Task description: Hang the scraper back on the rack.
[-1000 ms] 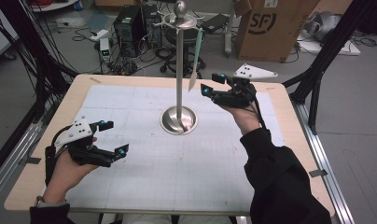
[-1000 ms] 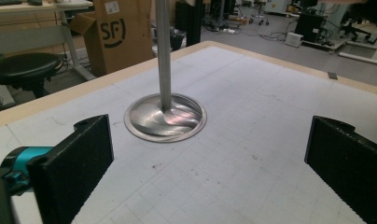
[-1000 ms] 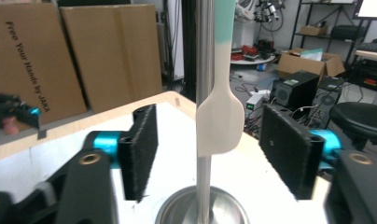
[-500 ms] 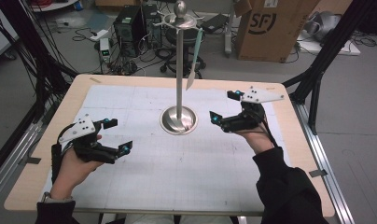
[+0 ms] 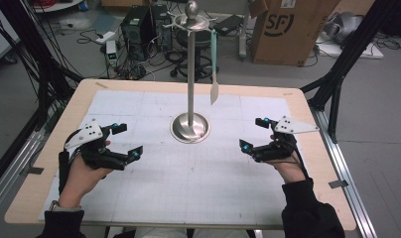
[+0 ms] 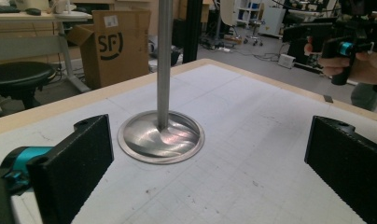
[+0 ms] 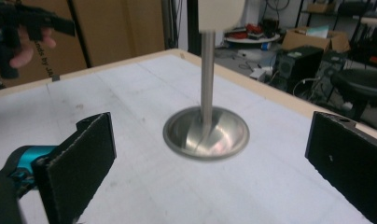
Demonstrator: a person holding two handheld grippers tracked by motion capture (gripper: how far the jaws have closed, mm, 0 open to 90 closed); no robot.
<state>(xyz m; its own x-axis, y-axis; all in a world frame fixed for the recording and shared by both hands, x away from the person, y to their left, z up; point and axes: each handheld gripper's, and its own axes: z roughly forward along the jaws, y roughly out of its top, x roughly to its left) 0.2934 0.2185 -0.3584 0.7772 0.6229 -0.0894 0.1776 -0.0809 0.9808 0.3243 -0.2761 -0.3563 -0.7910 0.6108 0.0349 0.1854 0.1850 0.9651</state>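
Observation:
A metal stand (image 5: 190, 128) with a round base and a tall pole rises from the middle of the white mat. A pale spatula (image 5: 214, 64) hangs from the stand's top arm, right of the pole. My left gripper (image 5: 129, 140) hovers left of the base, open and holding nothing. My right gripper (image 5: 252, 134) sits right of the base, also open and holding nothing. In the left gripper view the base (image 6: 161, 136) lies ahead between the wide-apart jaws. In the right gripper view the base (image 7: 206, 132) is ahead and the spatula blade (image 7: 221, 14) hangs at the top.
The table (image 5: 307, 124) has a wooden rim around the mat. Behind it stand a cardboard box (image 5: 288, 29), a computer tower (image 5: 139, 25) and cables on the floor. Black frame posts (image 5: 337, 94) flank the table's far corners.
My right gripper has drawn back from beside the hanging spatula to the near right of the stand. The left gripper shifted slightly forward and right.

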